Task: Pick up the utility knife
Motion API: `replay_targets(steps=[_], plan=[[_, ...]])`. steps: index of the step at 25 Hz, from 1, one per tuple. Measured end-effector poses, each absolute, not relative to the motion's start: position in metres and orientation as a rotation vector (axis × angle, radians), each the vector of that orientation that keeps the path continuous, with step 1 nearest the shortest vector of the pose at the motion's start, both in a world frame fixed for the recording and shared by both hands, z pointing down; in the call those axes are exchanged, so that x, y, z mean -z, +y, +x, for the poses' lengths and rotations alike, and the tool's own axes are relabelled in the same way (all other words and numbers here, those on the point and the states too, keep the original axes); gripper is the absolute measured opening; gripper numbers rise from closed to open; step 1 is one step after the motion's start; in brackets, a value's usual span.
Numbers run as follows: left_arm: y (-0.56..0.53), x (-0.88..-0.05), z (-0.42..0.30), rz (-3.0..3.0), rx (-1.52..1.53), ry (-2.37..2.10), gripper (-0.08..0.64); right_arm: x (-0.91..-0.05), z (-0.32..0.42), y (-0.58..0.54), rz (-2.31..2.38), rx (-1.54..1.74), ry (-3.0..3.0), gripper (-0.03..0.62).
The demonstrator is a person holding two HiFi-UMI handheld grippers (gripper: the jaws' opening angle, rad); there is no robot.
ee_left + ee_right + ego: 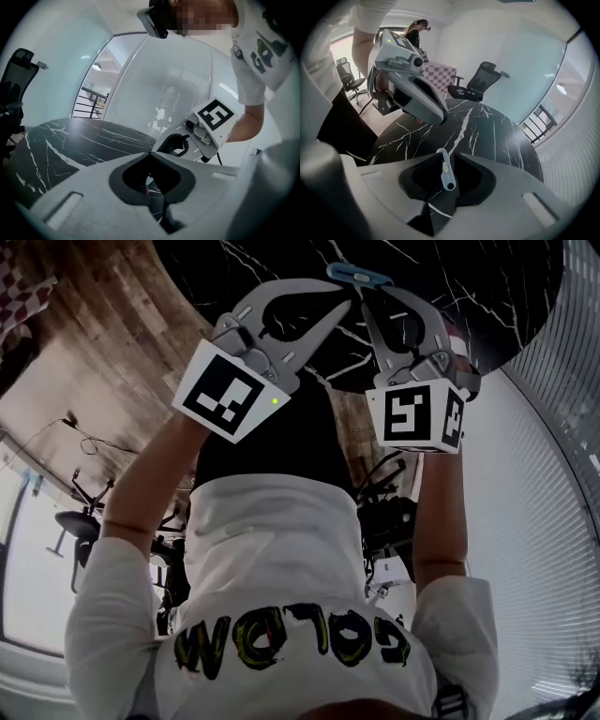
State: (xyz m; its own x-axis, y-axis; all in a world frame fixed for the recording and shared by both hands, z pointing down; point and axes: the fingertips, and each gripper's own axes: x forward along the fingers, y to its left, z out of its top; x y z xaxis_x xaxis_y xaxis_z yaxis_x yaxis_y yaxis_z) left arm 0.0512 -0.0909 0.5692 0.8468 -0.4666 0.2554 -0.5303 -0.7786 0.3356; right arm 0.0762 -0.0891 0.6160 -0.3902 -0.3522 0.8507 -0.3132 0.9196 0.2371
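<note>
The utility knife (359,277) is light blue and slim and lies on the black marbled table (487,306), at the top of the head view. Both grippers point at it from either side. In the right gripper view the knife (446,171) lies lengthwise in the gap between the tips of my right gripper (450,157); the jaws stand apart and do not press on it. My left gripper (343,298) has its tips together, just left of the knife, with nothing held. It also shows in the right gripper view as the left gripper (437,117), hovering over the table.
The round table's edge (389,129) curves close to the person's body. A black office chair (480,84) and a chequered cloth (440,75) stand beyond the table. A slatted glass wall (178,93) is behind it. The right gripper's marker cube (214,117) shows in the left gripper view.
</note>
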Motion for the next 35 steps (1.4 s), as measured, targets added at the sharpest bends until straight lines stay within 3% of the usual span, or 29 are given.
replay_targets(steps=[22,35], plan=[[-0.097,-0.631,0.061,2.604,-0.265,-0.718,0.003,-0.704,0.088,-0.099,0.269,0.034,-1.881,0.161],[-0.097,-0.619,0.055,2.605,-0.278,-0.729,0.003,-0.705,0.087,-0.097,0.197,-0.097,-1.938,0.130]])
